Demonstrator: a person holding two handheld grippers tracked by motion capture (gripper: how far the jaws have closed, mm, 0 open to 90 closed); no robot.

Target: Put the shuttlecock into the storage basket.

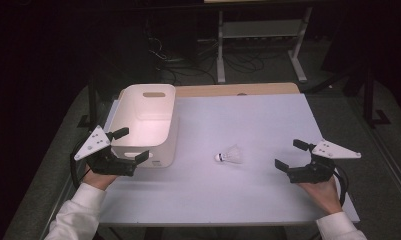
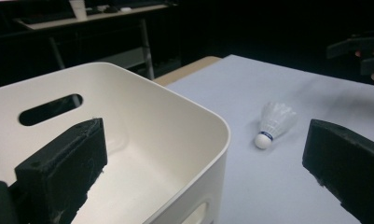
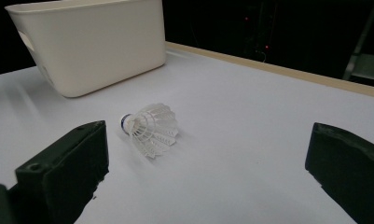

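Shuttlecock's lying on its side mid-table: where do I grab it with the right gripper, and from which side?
Probably close lightly across the feather skirt of the shuttlecock, coming from its right with the open right gripper. Its cork points toward the bin, so the wide skirt faces you.

Smooth plastic bin (image 1: 143,117); matt table (image 1: 248,190); plastic shuttlecock (image 1: 230,156).

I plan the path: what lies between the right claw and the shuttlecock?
Bare white tabletop; the high view shows nothing between the right claw and the shuttlecock.
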